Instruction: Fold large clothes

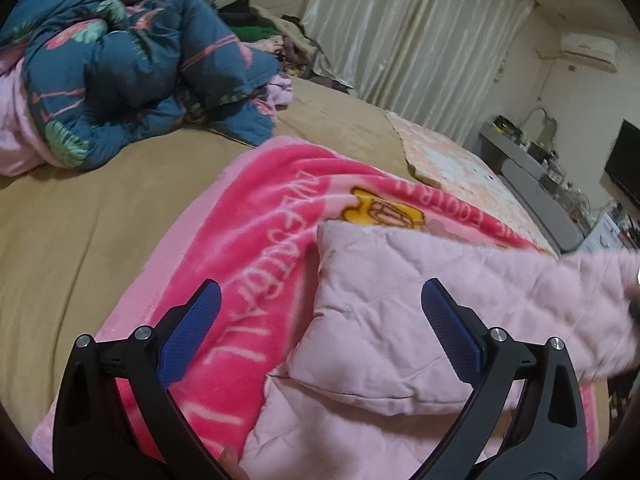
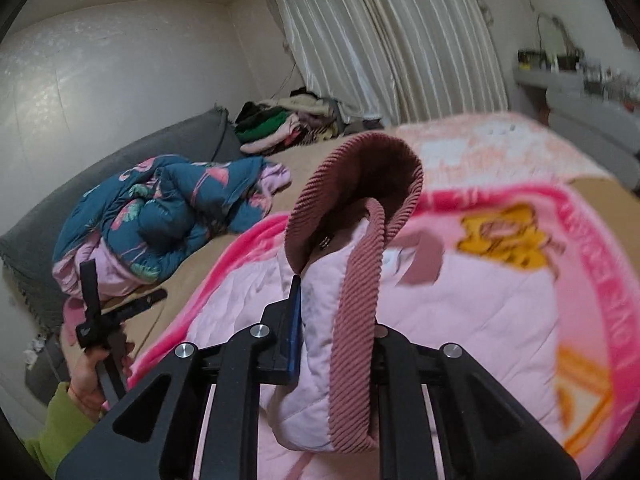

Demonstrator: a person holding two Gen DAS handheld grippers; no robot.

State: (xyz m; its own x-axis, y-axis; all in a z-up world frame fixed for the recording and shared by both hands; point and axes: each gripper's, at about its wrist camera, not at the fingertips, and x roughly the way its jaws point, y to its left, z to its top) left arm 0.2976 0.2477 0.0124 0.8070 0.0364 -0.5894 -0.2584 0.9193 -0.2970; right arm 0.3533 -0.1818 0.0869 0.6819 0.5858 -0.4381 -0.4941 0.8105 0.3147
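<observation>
A pale pink quilted jacket (image 1: 400,320) lies on a bright pink blanket (image 1: 256,216) on the bed, one part folded over the rest. My left gripper (image 1: 320,320) is open and empty, just above the jacket's near left part. My right gripper (image 2: 336,312) is shut on the jacket's collar end (image 2: 320,296), lifting it; the dusty-pink ribbed collar (image 2: 360,208) curls up in front of the camera. The left gripper also shows in the right wrist view (image 2: 96,312), held by a hand at the bed's left side.
A bundled blue flowered duvet (image 1: 132,68) lies at the far left of the tan bed sheet (image 1: 80,240). A heap of clothes (image 2: 288,120) sits by the curtain (image 1: 400,40). A grey dresser (image 1: 528,176) and a dark screen (image 1: 624,160) stand at the right.
</observation>
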